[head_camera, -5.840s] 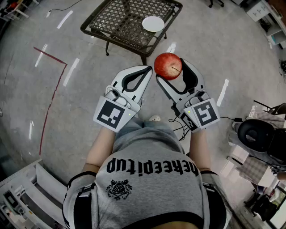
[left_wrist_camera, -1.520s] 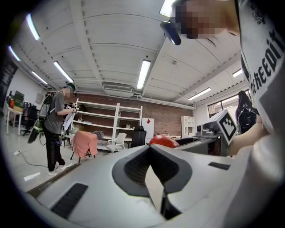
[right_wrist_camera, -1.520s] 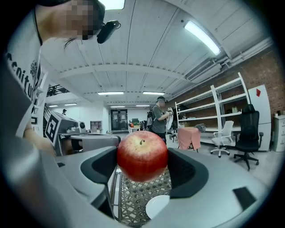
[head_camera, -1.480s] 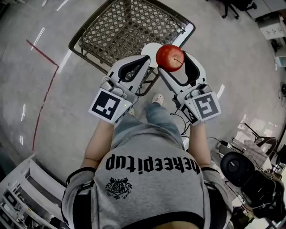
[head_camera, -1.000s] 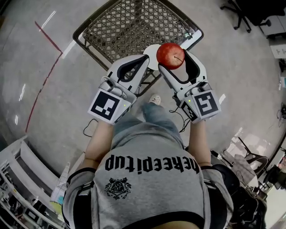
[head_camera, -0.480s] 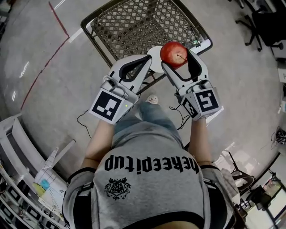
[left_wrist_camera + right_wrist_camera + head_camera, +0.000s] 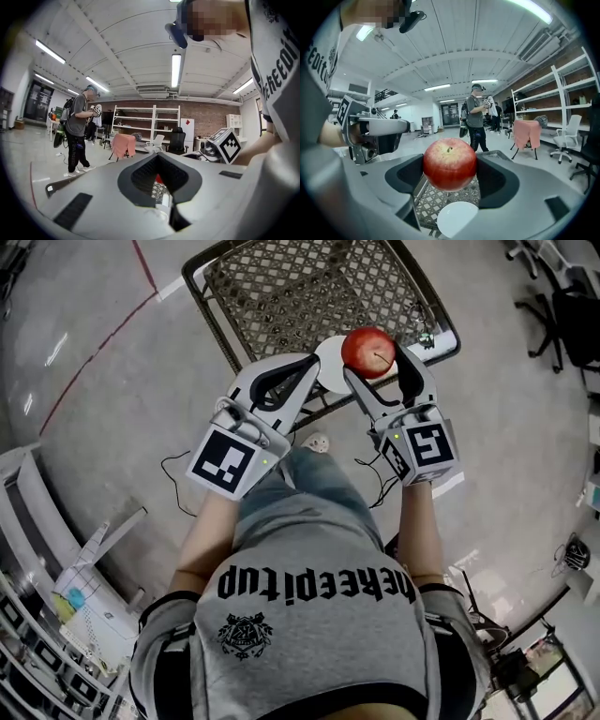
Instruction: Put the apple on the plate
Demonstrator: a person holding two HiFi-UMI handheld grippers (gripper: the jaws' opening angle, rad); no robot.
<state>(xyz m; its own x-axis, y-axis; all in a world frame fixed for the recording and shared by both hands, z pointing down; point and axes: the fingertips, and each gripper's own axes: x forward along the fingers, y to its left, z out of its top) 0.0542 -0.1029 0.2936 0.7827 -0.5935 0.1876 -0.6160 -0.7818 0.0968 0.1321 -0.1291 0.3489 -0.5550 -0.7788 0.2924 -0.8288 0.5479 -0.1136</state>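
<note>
My right gripper (image 7: 371, 360) is shut on a red apple (image 7: 368, 351), gripped by its sides with the stem up. In the right gripper view the apple (image 7: 449, 163) hangs above a white plate (image 7: 457, 218). The plate (image 7: 330, 363) lies near the front edge of a dark lattice table (image 7: 281, 287), and both grippers partly hide it. My left gripper (image 7: 310, 369) is shut and holds nothing; its tip is over the plate's left edge, close beside the apple. Through the left gripper (image 7: 159, 157) I glimpse only a sliver of red and some lattice.
The lattice table has a raised metal rim (image 7: 211, 310). A red line (image 7: 94, 338) and cables (image 7: 178, 493) run over the concrete floor. Shelving (image 7: 37, 615) stands at lower left. A person (image 7: 477, 123) stands farther off, near a pink-draped chair (image 7: 525, 133).
The table and plate have come closer and now lie under the gripper tips. The apple stays held in the right gripper; the left stays shut and empty.
</note>
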